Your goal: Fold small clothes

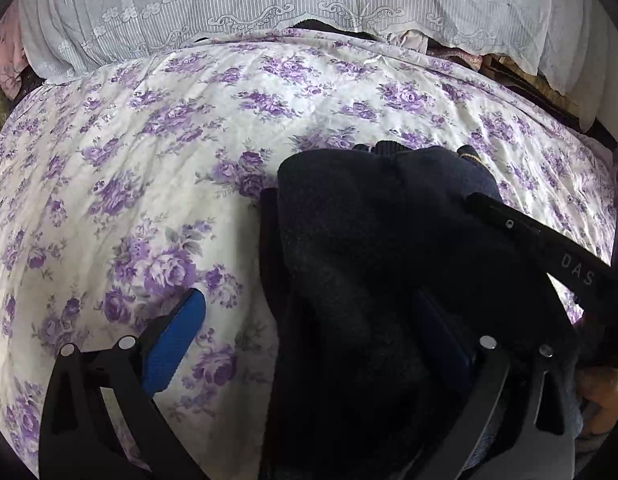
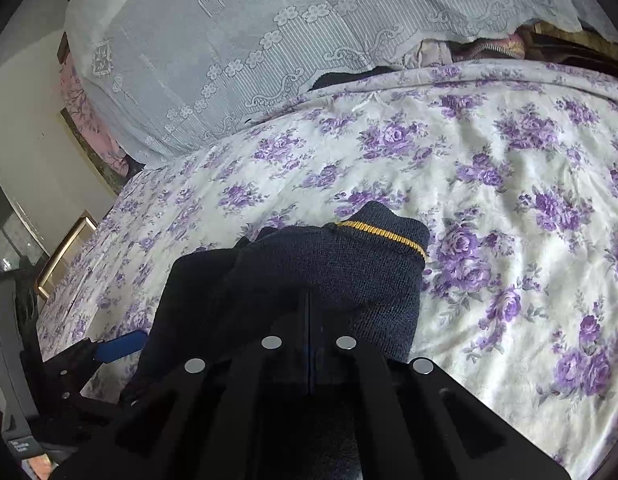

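i see a bed with a white sheet printed in purple roses (image 1: 157, 168) filling most of both views, rumpled but broad, with plenty of bare sheet to the left of my left gripper and to the right of my right one. along its far edge hangs a pale lace-patterned cloth (image 2: 237, 40) over a heap of things i can't make out. the dark navy knitted garment with a thin yellow trim line (image 2: 349, 272) lies bunched on the sheet near me, its trimmed end pointing away. my right gripper (image 2: 310, 320) has its jaws closed together on the knit. my left gripper (image 1: 309, 332) has its jaws spread wide, one blue pad (image 1: 173, 344) bare over the sheet, the other hidden under the garment draped across it.
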Demonstrator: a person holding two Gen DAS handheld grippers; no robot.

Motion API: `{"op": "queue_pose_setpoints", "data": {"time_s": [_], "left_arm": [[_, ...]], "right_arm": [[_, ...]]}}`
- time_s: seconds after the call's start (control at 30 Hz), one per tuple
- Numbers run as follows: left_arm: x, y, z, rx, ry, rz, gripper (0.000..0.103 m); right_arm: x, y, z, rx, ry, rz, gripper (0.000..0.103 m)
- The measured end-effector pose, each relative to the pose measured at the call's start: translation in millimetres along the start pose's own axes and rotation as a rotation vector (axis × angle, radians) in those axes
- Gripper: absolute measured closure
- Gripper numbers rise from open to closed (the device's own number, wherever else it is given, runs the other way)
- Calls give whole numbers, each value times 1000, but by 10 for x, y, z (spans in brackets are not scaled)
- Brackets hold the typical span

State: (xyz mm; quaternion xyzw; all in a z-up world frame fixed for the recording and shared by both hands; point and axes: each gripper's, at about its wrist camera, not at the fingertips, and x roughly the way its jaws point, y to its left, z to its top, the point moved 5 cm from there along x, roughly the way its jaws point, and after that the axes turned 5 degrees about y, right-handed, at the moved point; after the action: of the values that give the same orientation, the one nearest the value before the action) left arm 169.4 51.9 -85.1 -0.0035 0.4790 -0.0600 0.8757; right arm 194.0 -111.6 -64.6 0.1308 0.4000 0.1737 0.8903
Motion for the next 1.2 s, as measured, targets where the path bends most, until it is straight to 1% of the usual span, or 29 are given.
{"op": "queue_pose_setpoints", "data": {"time_s": [0.07,0.1,0.17,0.27,0.33,0.4,0.43,0.47,0.5,0.53,0.6,0.7,0.77,0.9,1.07,1.13,1.2], "left_arm": [[-60,-20,-2,13,-20,22,4],[-110,-25,10,19,-32,35,4],[-259,-8,28,13,-81,59,4],[-465,9,63,-6,-134,32,4],[-525,-13,48,6,-147,36,4],[-457,-45,15,33,-133,73,4],[-387,-58,-6,47,-117,97,4],[-251,-79,-41,75,-78,134,4],[-153,-91,-77,94,-61,139,4],[-141,-85,-88,91,-83,147,4],[-169,-110,-88,110,-93,175,4],[-191,-163,-108,144,-128,230,4],[-198,-164,-105,149,-132,236,4],[-192,-137,-92,129,-121,211,4],[-211,-168,-92,144,-136,224,4],[-233,-170,-85,141,-143,224,4],[-272,-149,-67,125,-150,215,4]], "right_arm": [[-119,26,-15,-9,-28,-22,103],[-227,46,-35,-12,-54,-30,98],[-448,92,-86,-24,-92,-32,97],[-744,177,-204,-42,-129,-18,97],[-837,208,-322,-47,-120,-12,97],[-826,221,-477,-59,-88,-21,97],[-817,217,-548,-70,-90,-40,97],[-814,207,-587,-83,-97,-59,97],[-781,204,-589,-83,-88,-54,98],[-760,187,-583,-73,-76,-31,98],[-742,143,-593,-56,-79,-14,97],[-739,148,-601,-55,-78,-11,97],[-734,138,-595,-57,-80,-12,97],[-729,143,-596,-57,-80,-12,97],[-751,138,-567,-54,-83,-19,97],[-807,157,-536,-51,-97,-30,95],[-890,168,-499,-49,-133,-35,93]]}}
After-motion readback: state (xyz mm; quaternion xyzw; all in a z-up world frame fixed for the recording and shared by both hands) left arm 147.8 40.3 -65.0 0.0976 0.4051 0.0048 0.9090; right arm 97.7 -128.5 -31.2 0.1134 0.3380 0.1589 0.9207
